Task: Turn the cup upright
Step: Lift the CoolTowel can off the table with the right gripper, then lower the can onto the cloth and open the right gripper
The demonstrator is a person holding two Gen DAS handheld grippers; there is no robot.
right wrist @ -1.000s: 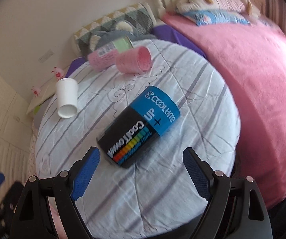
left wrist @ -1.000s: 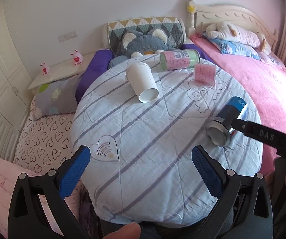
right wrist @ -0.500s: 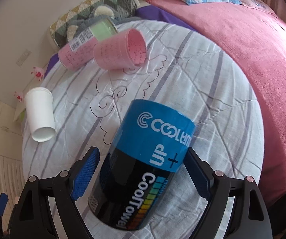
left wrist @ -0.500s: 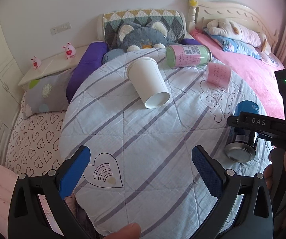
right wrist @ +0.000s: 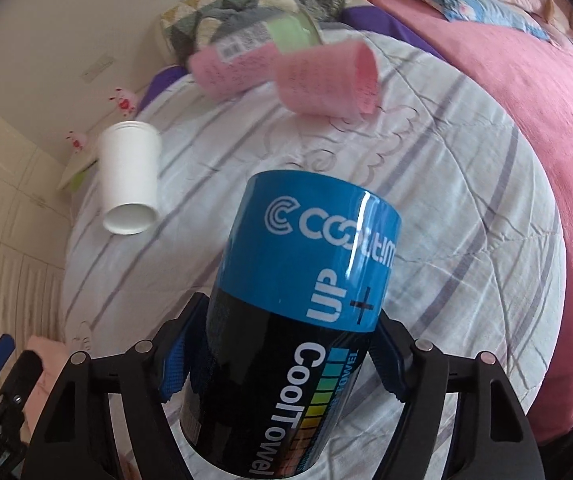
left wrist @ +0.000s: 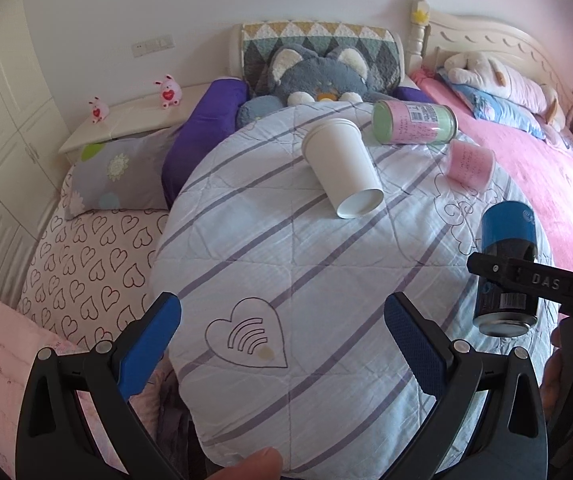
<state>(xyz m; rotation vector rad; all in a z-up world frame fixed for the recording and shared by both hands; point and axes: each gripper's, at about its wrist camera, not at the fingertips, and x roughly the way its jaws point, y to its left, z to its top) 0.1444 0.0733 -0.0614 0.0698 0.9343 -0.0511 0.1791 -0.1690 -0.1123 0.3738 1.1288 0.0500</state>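
A blue and black canister cup point(right wrist: 298, 312) marked "CoolTowel" is clamped between the blue pads of my right gripper point(right wrist: 282, 356), tilted with its blue end away from the camera. In the left wrist view the same cup point(left wrist: 506, 264) stands nearly vertical at the right, metal end down, just above the striped quilt point(left wrist: 286, 260), held by the right gripper point(left wrist: 526, 276). My left gripper point(left wrist: 282, 340) is open and empty over the quilt's near part.
A white paper cup point(left wrist: 342, 168) lies on its side mid-quilt. A pink and green canister point(left wrist: 414, 122) and a pink cup point(left wrist: 470, 164) lie behind it. Plush toys point(left wrist: 318, 76) and pillows sit at the headboard. A pink blanket point(left wrist: 534, 176) covers the right.
My right gripper closed on the blue and black cup, which lay on its side, and has raised and tilted it towards vertical. My left gripper stayed open and drifted slightly.
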